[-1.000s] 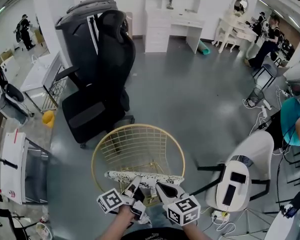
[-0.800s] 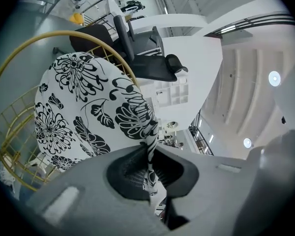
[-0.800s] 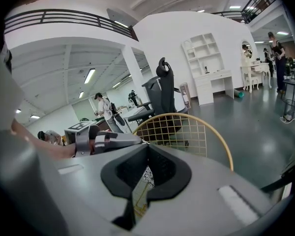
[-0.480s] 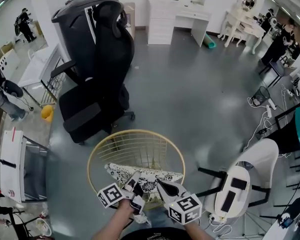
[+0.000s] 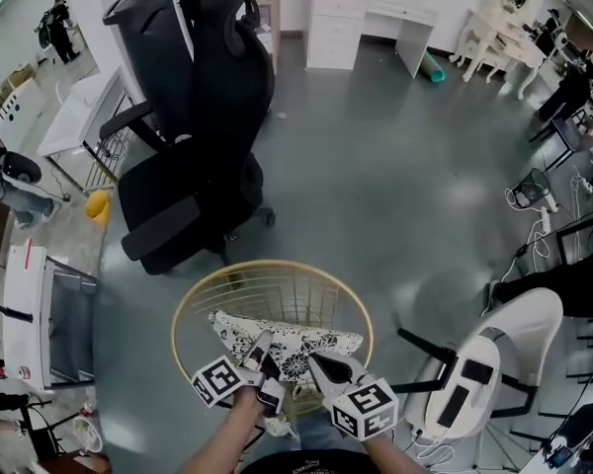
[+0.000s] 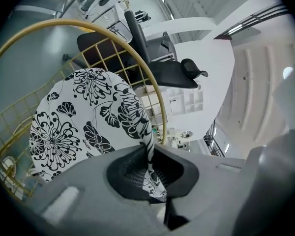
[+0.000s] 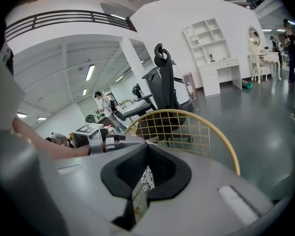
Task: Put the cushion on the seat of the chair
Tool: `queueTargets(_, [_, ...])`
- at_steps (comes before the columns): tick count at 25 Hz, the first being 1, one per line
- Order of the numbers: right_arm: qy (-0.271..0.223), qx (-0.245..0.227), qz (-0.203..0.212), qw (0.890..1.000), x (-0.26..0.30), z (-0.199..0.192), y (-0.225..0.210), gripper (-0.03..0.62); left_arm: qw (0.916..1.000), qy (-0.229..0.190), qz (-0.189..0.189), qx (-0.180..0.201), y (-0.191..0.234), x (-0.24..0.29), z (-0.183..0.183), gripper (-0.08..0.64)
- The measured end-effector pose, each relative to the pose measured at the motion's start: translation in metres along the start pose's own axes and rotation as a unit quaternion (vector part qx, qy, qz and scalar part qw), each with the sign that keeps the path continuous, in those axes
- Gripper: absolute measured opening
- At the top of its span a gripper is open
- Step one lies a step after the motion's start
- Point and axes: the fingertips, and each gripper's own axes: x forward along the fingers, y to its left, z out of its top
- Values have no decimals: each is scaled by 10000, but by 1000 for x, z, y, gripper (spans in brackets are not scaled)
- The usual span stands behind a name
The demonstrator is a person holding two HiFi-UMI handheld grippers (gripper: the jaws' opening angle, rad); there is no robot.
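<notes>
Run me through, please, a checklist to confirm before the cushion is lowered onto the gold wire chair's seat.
1. Left tongs gripping the cushion: ok, shut on its edge.
2. Right tongs gripping the cushion: ok, patterned fabric is pinched between them.
3. Cushion inside the gold wire chair: ok, it sits within the hoop, in front of the wire back.
4. Cushion lying flat: not ok, it is tilted, with its near edge held up.
5. Seat free of other things: cannot tell, the cushion covers most of it.

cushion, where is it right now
Head view, bottom centre: the cushion is held within the rim of the gold chair, its near edge pinched by the left claw and right claw, black office chair beyond.
</notes>
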Motion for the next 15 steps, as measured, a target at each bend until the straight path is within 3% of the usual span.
queueTargets(15, [206,88,189,9996,33,15,-29,0,9995,-173,259,-38,8,32,23,25])
